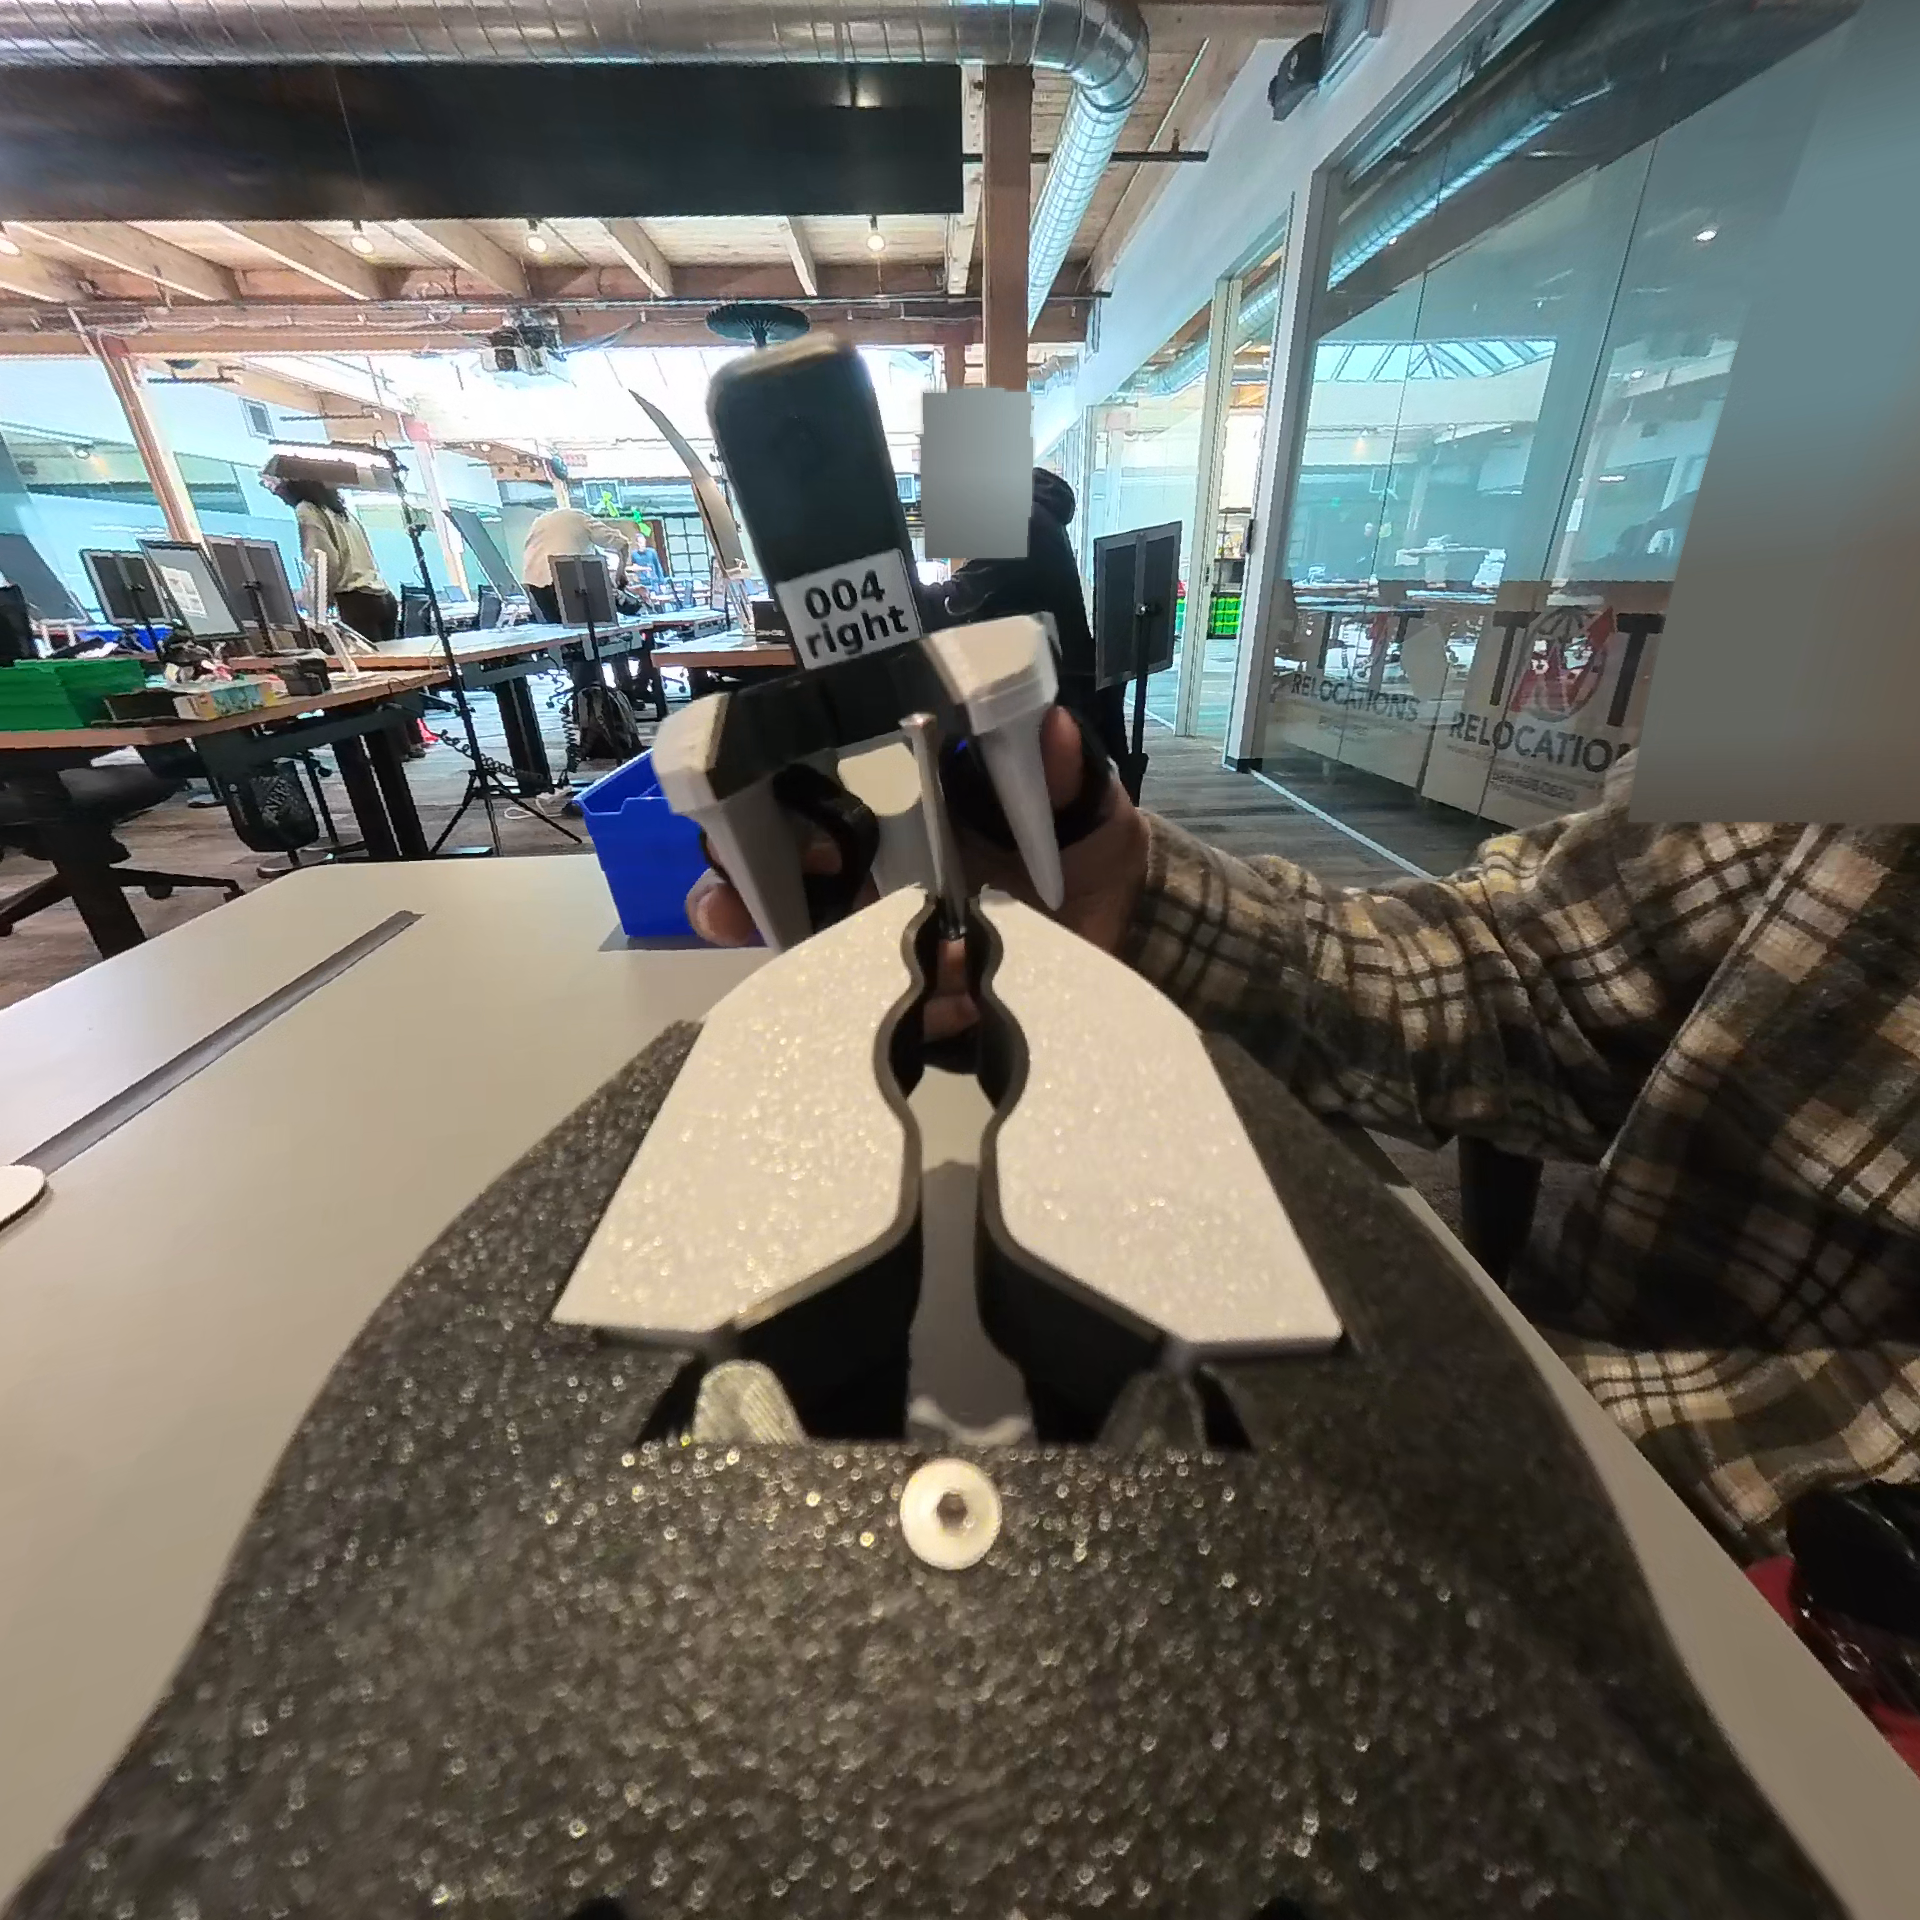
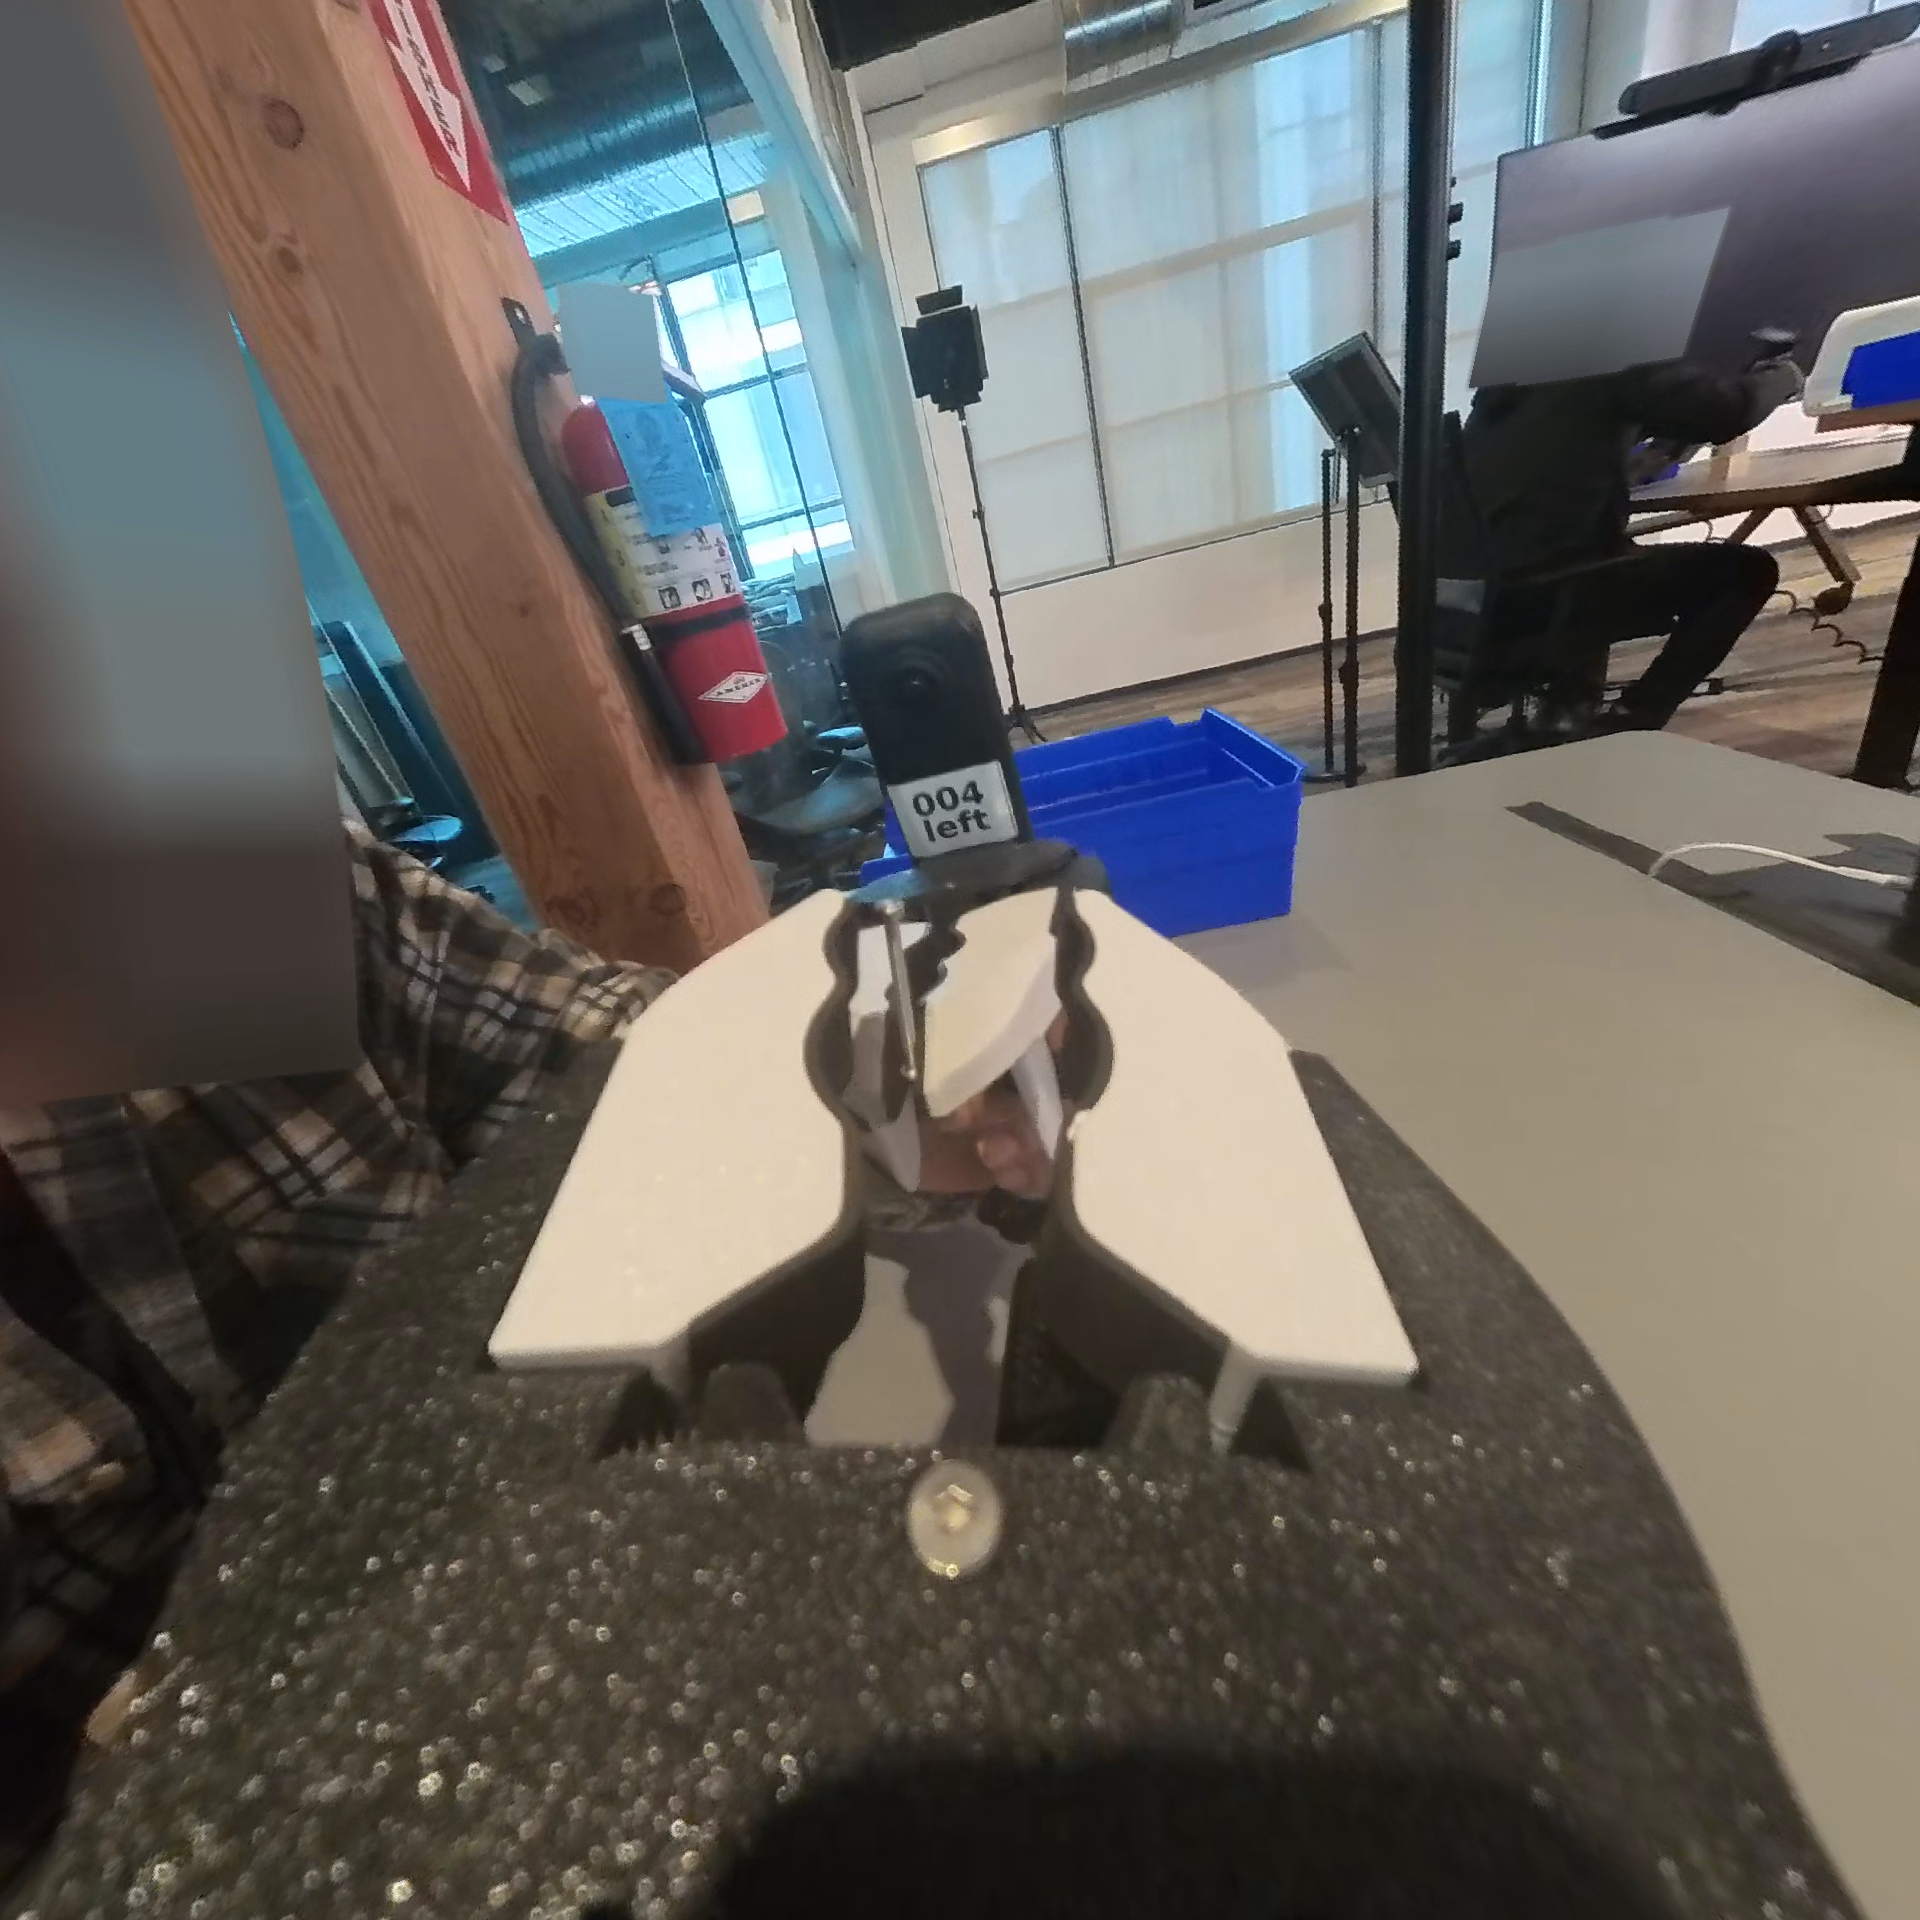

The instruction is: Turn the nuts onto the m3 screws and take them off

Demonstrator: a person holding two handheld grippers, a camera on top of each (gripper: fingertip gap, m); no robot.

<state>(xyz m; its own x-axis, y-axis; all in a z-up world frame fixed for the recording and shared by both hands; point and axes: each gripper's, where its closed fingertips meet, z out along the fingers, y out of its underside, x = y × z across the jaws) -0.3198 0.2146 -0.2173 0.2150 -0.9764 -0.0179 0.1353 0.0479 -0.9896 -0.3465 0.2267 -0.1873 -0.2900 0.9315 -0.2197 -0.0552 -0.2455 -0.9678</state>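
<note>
A: While your left gripper (image 1: pixel 948 935) points straight at the other one, its jaws sit together on the lower end of a long thin screw (image 1: pixel 933 821), which stands nearly upright from the tips toward twelve o'clock.

B: And my right gripper (image 2: pixel 956 956)?

A: Its jaws stand apart. From the left wrist view you see the two white fingers (image 1: pixel 1023 800) spread wide on either side of the screw, touching nothing. From the right wrist view the screw (image 2: pixel 900 1003) rises in the gap between your own tips, with the left tool close behind it.

B: Any nut on the screw?

A: Too small to tell. A darker section shows just above the left tips, but whether that is a nut you cannot say.

B: What about containers?

A: One blue bin (image 2: pixel 1153 831) sits on the grey table (image 2: pixel 1507 1039) at about one o'clock in the right wrist view, beyond the left tool. Its inside shows ribbed dividers; what it holds is hidden by the walls. In the left wrist view the same bin (image 1: pixel 634 852) peeks out at eleven o'clock, behind your hand (image 1: pixel 1091 862).
</note>
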